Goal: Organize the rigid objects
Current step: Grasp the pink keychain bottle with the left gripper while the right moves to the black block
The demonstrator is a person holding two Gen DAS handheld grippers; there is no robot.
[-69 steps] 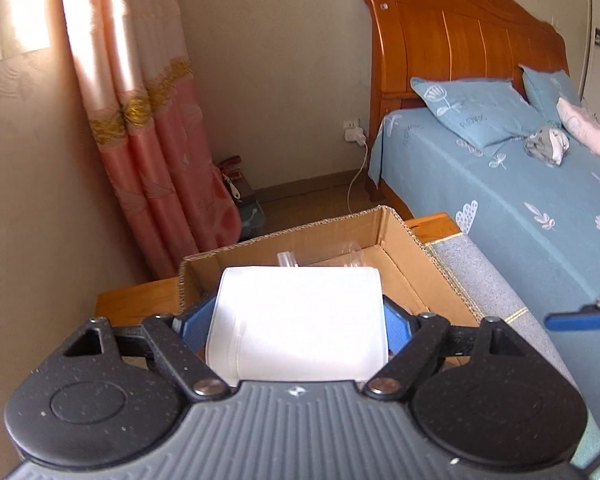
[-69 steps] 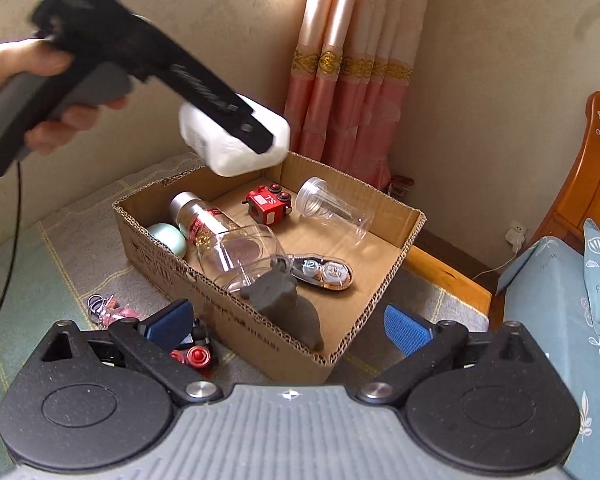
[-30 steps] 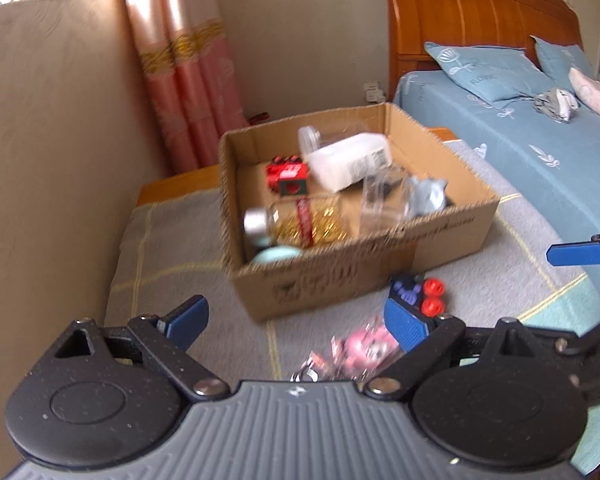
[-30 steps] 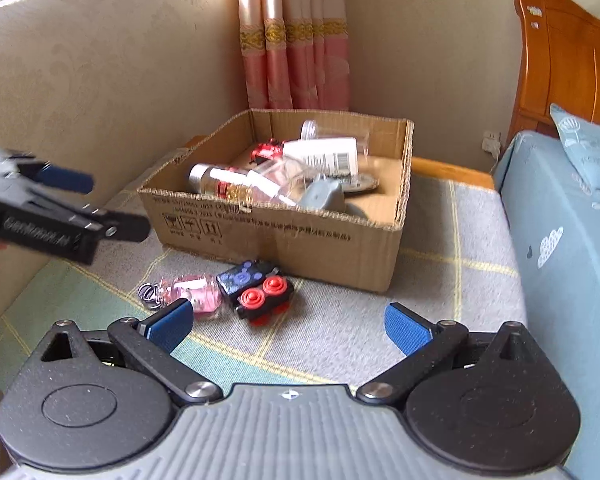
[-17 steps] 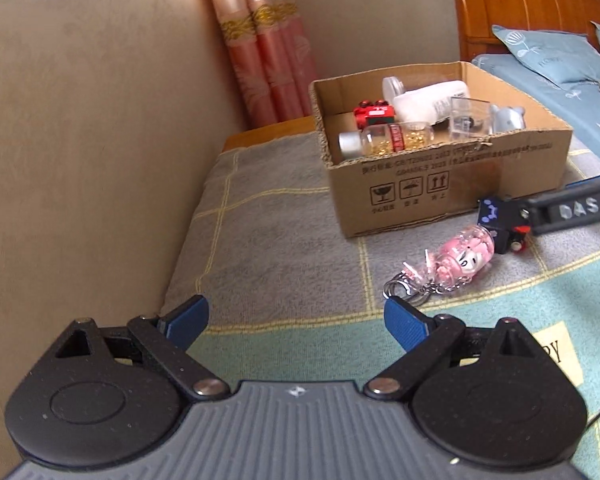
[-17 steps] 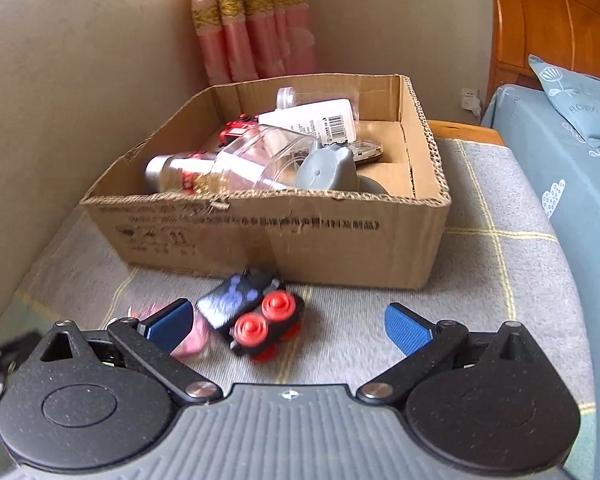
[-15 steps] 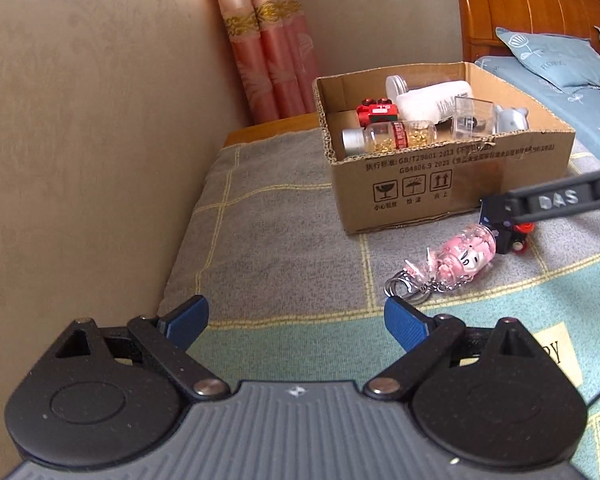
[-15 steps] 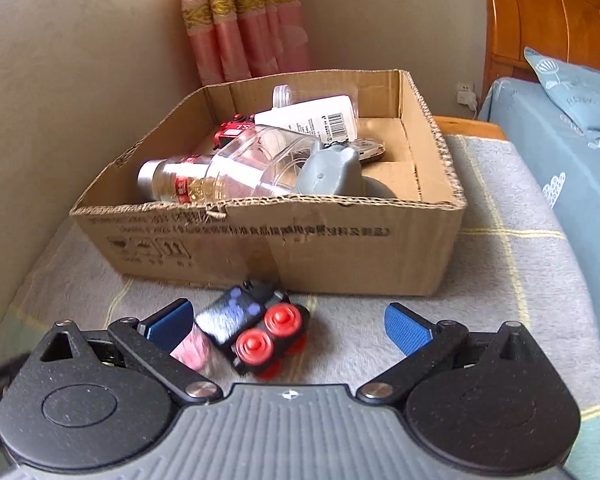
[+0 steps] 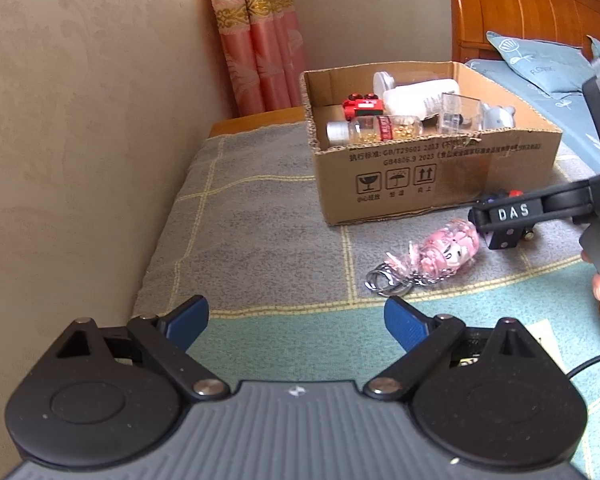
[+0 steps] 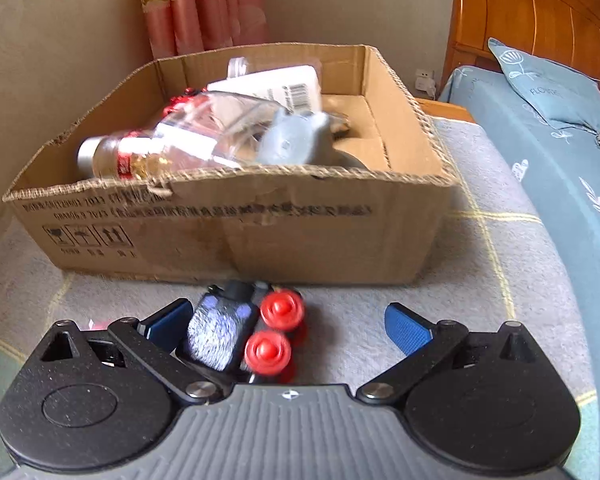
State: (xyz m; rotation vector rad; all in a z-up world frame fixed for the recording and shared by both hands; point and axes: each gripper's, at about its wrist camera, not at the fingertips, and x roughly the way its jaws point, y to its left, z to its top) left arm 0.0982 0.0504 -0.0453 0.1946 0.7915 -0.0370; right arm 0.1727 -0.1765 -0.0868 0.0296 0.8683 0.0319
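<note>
- Right now the step looks like picking up the toy car (image 10: 244, 336): dark body, red wheels, lying on the grey blanket (image 10: 380, 344) just in front of the cardboard box (image 10: 260, 232).
- Right claw (image 10: 288, 320) is open and empty; the car sits between its fingers, hard against the left one.
- To grip well: shift left to centre the car, close across the body rather than the wheels, which would likely roll or slip, then lift clear of the box wall.
- Left claw (image 9: 296, 316) is open, empty, held well back.
- Pink keychain (image 9: 444, 252) lies on the blanket near the car; probably next.
- Readable: "DAS" on the right tool; box front shows "GB/T29601 2013", "GB4806.9 2023" and handling icons. Other print is too blurred.
</note>
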